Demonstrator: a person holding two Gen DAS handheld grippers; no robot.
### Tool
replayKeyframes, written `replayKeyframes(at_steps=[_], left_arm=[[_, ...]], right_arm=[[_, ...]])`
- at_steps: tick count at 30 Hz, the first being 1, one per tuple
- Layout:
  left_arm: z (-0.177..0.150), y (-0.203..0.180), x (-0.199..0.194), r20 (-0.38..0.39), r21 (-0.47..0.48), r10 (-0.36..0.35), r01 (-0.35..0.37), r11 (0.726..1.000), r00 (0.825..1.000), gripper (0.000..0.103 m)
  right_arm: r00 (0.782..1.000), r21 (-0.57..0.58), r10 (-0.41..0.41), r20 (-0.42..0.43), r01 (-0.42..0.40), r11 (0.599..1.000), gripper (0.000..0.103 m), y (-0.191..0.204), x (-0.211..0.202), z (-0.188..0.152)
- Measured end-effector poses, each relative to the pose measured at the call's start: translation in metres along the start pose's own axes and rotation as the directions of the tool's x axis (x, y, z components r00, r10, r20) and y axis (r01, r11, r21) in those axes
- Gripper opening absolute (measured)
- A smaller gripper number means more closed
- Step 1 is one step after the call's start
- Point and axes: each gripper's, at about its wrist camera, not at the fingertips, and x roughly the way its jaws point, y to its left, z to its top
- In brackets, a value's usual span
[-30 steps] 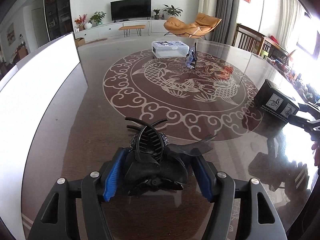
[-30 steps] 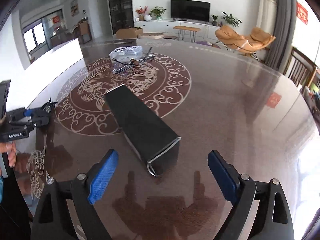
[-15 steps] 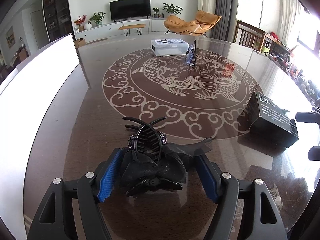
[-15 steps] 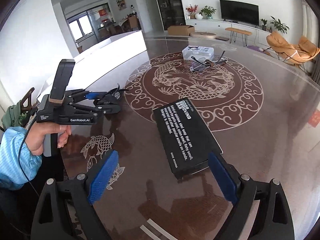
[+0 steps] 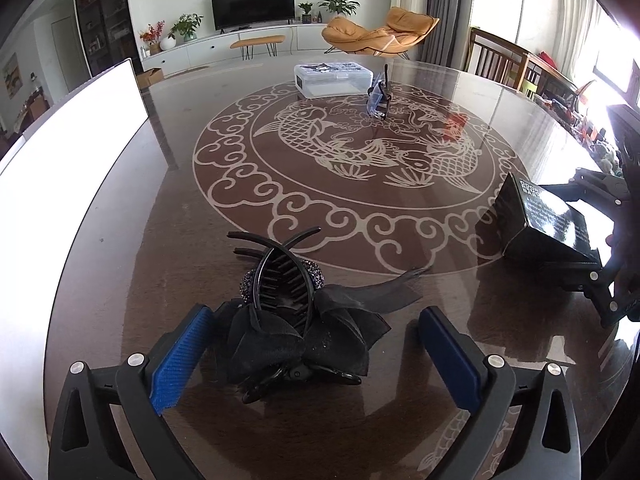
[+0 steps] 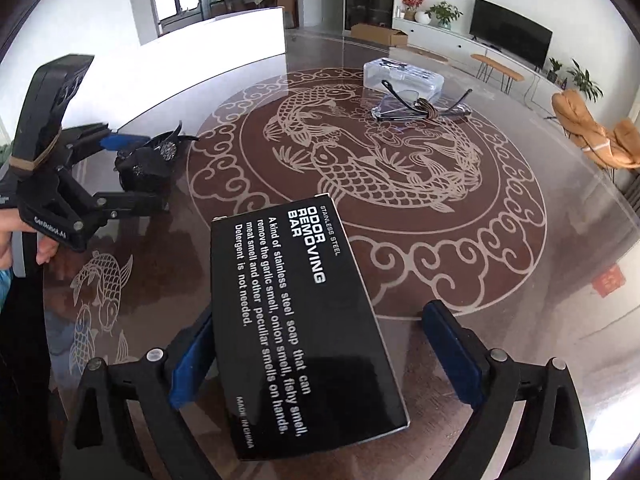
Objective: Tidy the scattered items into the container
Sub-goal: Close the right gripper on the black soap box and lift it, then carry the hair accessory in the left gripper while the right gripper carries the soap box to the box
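Note:
A black bow hair claw (image 5: 296, 320) lies on the dark table between the blue pads of my left gripper (image 5: 316, 356), which is open around it; the left pad is close to the bow, the right pad stands apart. It also shows in the right wrist view (image 6: 150, 162). A black soap-bar box (image 6: 300, 320) lies between the fingers of my open right gripper (image 6: 320, 360), against the left pad, clear of the right; the left wrist view shows it at the right edge (image 5: 548, 224). A clear lidded container (image 5: 334, 78) stands at the far side, with glasses (image 6: 420, 106) beside it.
A white board (image 5: 68, 152) runs along the table's left edge. The table's round rim (image 6: 592, 184) curves along the right. Chairs (image 5: 496, 60) stand beyond the far right side.
My left gripper has opened wider, its right pad now away from the bow. My right gripper has swung and moved in over the black box, which now sits between its fingers.

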Motion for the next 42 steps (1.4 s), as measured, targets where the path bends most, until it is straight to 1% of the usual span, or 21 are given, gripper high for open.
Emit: replayKeyframes(at_steps=[1,2,3,4,5,6,8,10,12,14,17,22,26,31,36,38,40,42], left_arm=[[0.001,0.001,0.000,0.002,-0.007,0.006,-0.006,1.000,1.000,0.100],[0.001,0.003,-0.002,0.016,-0.020,0.017,-0.016,1.000,1.000,0.093],[0.000,0.006,-0.006,0.042,-0.039,0.028,-0.026,0.999,0.999,0.059],[0.000,0.010,-0.009,0.056,-0.056,0.033,-0.030,0.998,0.998,0.037],[-0.001,0.014,-0.011,0.055,-0.076,0.016,-0.012,0.997,0.998,0.036],[-0.003,0.019,-0.014,0.056,-0.100,-0.008,0.014,0.995,0.998,0.035],[-0.009,0.021,-0.021,0.066,-0.119,-0.039,0.046,0.992,0.997,0.035],[-0.016,0.016,-0.030,0.085,-0.095,-0.045,0.053,0.994,0.995,0.035],[-0.022,0.009,-0.040,0.102,-0.076,-0.051,0.059,0.995,0.994,0.035],[-0.027,0.004,-0.048,0.112,-0.065,-0.059,0.066,0.996,0.992,0.035],[-0.029,-0.006,-0.053,0.115,-0.044,-0.061,0.066,0.997,0.992,0.035],[-0.027,-0.015,-0.063,0.123,-0.028,-0.062,0.066,0.997,0.990,0.035],[-0.025,-0.018,-0.071,0.129,-0.002,-0.035,0.035,0.999,0.991,0.035],[-0.023,-0.014,-0.076,0.137,-0.001,-0.023,0.023,1.000,0.990,0.035],[-0.026,-0.005,-0.082,0.153,-0.016,-0.032,0.035,0.999,0.988,0.035],[-0.027,0.001,-0.089,0.167,-0.029,-0.049,0.055,0.998,0.985,0.035],[-0.026,0.014,-0.100,0.184,-0.074,-0.095,0.110,0.991,0.978,0.035],[-0.023,0.036,-0.115,0.211,-0.134,-0.139,0.169,0.976,0.968,0.035]], right_arm=[[1.000,0.006,-0.008,0.005,0.007,1.000,0.101,0.000,0.002,-0.001],[1.000,0.012,-0.009,0.006,0.009,1.000,0.101,-0.001,0.003,-0.001],[1.000,0.017,-0.015,0.002,0.015,1.000,0.100,-0.001,0.004,-0.001],[1.000,0.031,-0.027,-0.005,0.027,0.999,0.099,0.000,0.004,0.000],[0.999,0.049,-0.040,-0.004,0.040,0.998,0.091,0.000,0.001,-0.001],[0.999,0.062,-0.051,0.007,0.051,0.997,0.059,0.002,-0.003,-0.003],[0.997,0.106,-0.080,0.008,0.079,0.991,0.059,0.003,-0.014,-0.007],[0.998,0.164,-0.061,0.028,0.055,0.985,0.059,0.001,-0.026,-0.016],[0.997,0.216,-0.069,0.037,0.060,0.975,0.059,0.002,-0.038,-0.025],[0.996,0.268,-0.064,0.057,0.046,0.962,0.059,0.004,-0.050,-0.032],[0.995,0.307,-0.062,0.079,0.035,0.951,0.059,0.010,-0.065,-0.037],[0.994,0.304,-0.074,0.078,0.047,0.952,0.059,0.024,-0.074,-0.034],[0.994,0.299,-0.071,0.078,0.045,0.953,0.059,0.034,-0.077,-0.031],[0.995,0.276,-0.065,0.073,0.043,0.960,0.059,0.050,-0.076,-0.022],[0.997,0.253,-0.048,0.068,0.030,0.967,0.059,0.069,-0.070,-0.010],[0.997,0.252,-0.027,0.074,0.008,0.968,0.059,0.078,-0.069,-0.003],[0.996,0.247,-0.005,0.089,-0.017,0.969,0.059,0.088,-0.071,0.009],[0.994,0.227,0.016,0.108,-0.040,0.973,0.059,0.101,-0.074,0.028]])
